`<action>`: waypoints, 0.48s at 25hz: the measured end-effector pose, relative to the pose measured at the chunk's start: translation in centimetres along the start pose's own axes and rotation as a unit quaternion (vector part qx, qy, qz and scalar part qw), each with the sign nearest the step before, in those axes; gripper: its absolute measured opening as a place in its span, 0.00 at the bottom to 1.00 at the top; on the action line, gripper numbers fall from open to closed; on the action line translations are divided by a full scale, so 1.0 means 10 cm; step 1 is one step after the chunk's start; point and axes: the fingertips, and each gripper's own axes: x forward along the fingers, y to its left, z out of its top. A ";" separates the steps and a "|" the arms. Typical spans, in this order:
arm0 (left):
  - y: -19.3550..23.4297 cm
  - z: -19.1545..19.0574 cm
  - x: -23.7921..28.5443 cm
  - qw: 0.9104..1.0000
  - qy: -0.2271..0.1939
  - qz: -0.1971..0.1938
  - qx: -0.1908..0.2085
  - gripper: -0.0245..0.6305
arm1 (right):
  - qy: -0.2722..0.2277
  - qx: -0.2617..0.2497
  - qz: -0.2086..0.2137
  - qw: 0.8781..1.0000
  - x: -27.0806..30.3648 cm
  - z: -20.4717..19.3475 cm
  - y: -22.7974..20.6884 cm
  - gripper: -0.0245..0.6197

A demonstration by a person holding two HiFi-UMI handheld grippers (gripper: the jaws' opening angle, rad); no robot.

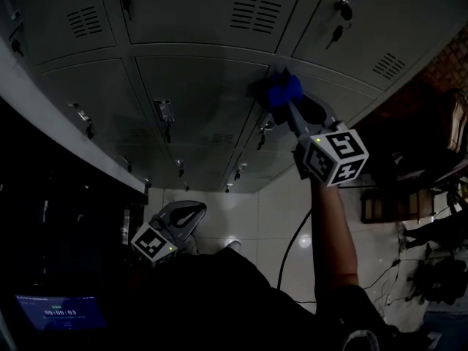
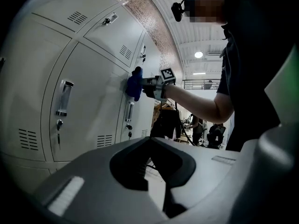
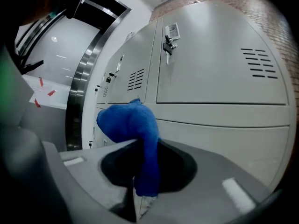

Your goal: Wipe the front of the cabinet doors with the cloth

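A bank of grey metal locker doors [image 1: 197,101] fills the head view. My right gripper [image 1: 291,107] is raised to it and shut on a blue cloth [image 1: 281,90], whose bunched end is pressed on a door near the seam between two doors. In the right gripper view the blue cloth [image 3: 133,125] hangs out between the jaws of my right gripper [image 3: 140,146], close to the grey door [image 3: 219,139]. My left gripper [image 1: 186,212] hangs low by the person's side, shut and holding nothing. The left gripper view shows my left gripper [image 2: 150,141], the cloth [image 2: 134,84] on the door [image 2: 88,101].
Door handles and key locks [image 1: 164,114] stick out of the lockers. A dark counter with a small screen [image 1: 62,313] stands at the left. White tiled floor [image 1: 248,225] lies below, with a black cable [image 1: 292,243]. Clutter and people [image 2: 205,132] stand at the right.
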 end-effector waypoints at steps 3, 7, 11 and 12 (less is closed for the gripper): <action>0.00 0.00 0.02 1.000 -0.004 0.000 0.000 0.04 | 0.001 0.010 0.003 1.000 0.06 0.04 -0.10 0.15; -0.01 0.00 0.05 1.000 -0.005 -0.003 0.001 0.04 | -0.002 0.028 0.002 1.000 0.01 0.04 -0.19 0.15; -0.02 0.00 0.07 1.000 -0.004 -0.007 0.001 0.04 | -0.001 0.029 -0.012 1.000 -0.09 0.03 -0.32 0.15; -0.03 0.00 0.09 1.000 -0.004 -0.009 0.001 0.04 | 0.000 0.029 -0.015 0.999 -0.12 0.03 -0.37 0.15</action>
